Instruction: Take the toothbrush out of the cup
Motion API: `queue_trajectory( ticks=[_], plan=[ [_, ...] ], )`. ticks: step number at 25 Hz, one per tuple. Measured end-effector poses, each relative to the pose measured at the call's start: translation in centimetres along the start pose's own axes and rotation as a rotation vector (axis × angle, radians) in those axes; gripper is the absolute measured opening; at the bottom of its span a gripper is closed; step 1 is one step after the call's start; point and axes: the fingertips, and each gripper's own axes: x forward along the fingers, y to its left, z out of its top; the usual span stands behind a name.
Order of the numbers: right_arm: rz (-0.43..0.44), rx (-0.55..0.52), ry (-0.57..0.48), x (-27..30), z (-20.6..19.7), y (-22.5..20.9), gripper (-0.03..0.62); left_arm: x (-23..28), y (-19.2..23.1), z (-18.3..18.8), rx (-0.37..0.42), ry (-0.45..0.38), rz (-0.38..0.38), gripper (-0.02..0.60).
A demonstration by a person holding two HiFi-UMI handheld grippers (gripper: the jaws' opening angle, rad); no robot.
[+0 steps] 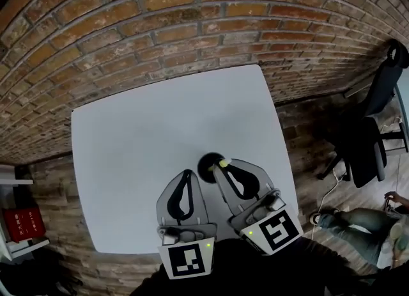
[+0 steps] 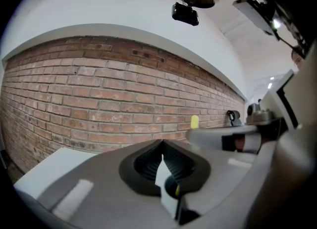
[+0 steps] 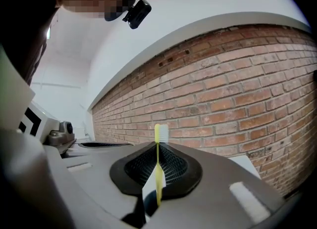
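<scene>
A yellow toothbrush (image 1: 223,162) stands upright, pinched between the jaws of my right gripper (image 1: 220,164); its white-bristled head (image 3: 161,133) sticks up above the jaw tips. In the right gripper view the thin handle (image 3: 158,178) runs down through the shut right gripper (image 3: 157,150). Just left of and under that gripper's tip, the black cup (image 1: 207,165) sits on the white table (image 1: 160,122). My left gripper (image 1: 186,173) hangs beside the cup, jaw tips together with nothing between them. Through the left gripper (image 2: 162,145) I see the cup (image 2: 171,187) below and the brush head (image 2: 194,121) to the right.
A brick wall (image 1: 160,20) runs behind the table and curves down its left side. A black office chair (image 1: 374,122) stands to the right, with a seated person's legs (image 1: 358,227) near it. A shelf holding a red item (image 1: 19,221) is at the lower left.
</scene>
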Motion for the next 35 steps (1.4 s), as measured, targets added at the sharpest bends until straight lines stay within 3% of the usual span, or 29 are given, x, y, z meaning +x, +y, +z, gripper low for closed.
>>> queue_trajectory(
  ticks=[17,27,35],
  plan=[
    [-0.117,-0.120,-0.223,-6.6,8.1,8.3,0.011,-9.4,-0.1,6.5,0.079,-0.216,-0.131,0.008],
    [-0.220,-0.099,-0.220,-11.8,5.7,10.8,0.012,-13.6,-2.7,4.3,0.086,-0.196,-0.242,0.008],
    [-0.234,-0.111,-0.230,-14.2,5.2,11.8,0.012,-15.9,-4.2,4.3,0.115,-0.217,-0.269,0.008]
  ],
)
